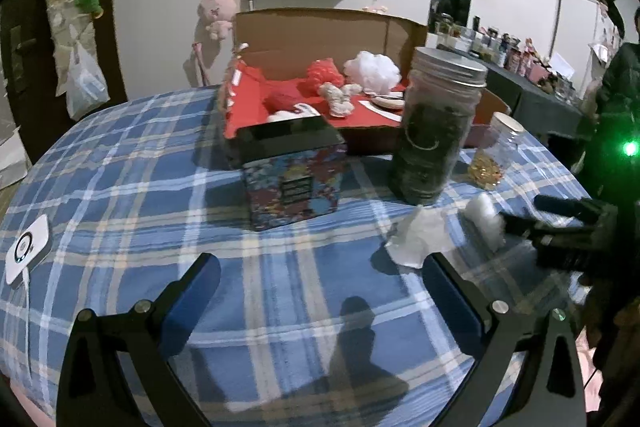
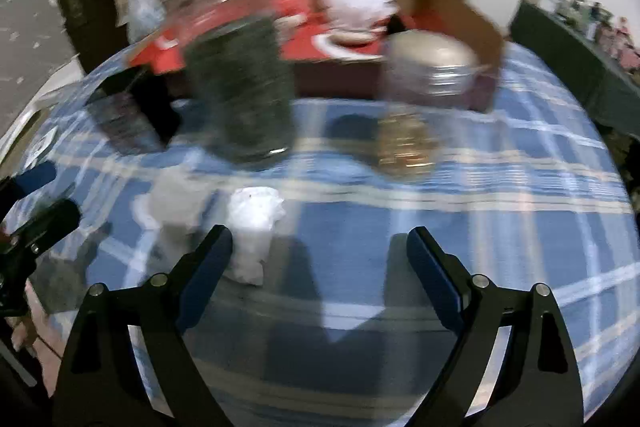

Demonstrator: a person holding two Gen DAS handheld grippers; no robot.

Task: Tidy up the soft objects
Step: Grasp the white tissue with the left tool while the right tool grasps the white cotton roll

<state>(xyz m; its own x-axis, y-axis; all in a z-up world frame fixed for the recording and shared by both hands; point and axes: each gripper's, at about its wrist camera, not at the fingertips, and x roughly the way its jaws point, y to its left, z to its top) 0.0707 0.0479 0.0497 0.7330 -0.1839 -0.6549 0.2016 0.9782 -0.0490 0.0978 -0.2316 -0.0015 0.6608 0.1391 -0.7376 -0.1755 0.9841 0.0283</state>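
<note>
A white cotton ball (image 1: 486, 219) (image 2: 254, 231) lies on the blue plaid cloth, beside a crumpled white tissue (image 1: 420, 235) (image 2: 176, 207). My right gripper (image 2: 320, 247) is open and empty; its left finger sits just beside the cotton ball. It shows at the right edge of the left wrist view (image 1: 520, 225). My left gripper (image 1: 320, 275) is open and empty over bare cloth. The cardboard box (image 1: 320, 27) with a red lining holds a white pouf (image 1: 372, 67), a red pouf (image 1: 324, 73) and other soft items.
A tall dark-filled jar (image 1: 436, 127) (image 2: 240, 87), a small jar of gold bits (image 1: 494, 155) (image 2: 416, 107) and a patterned tin (image 1: 292, 171) stand between the grippers and the box. A white device (image 1: 26, 247) lies at the left. The right wrist view is blurred.
</note>
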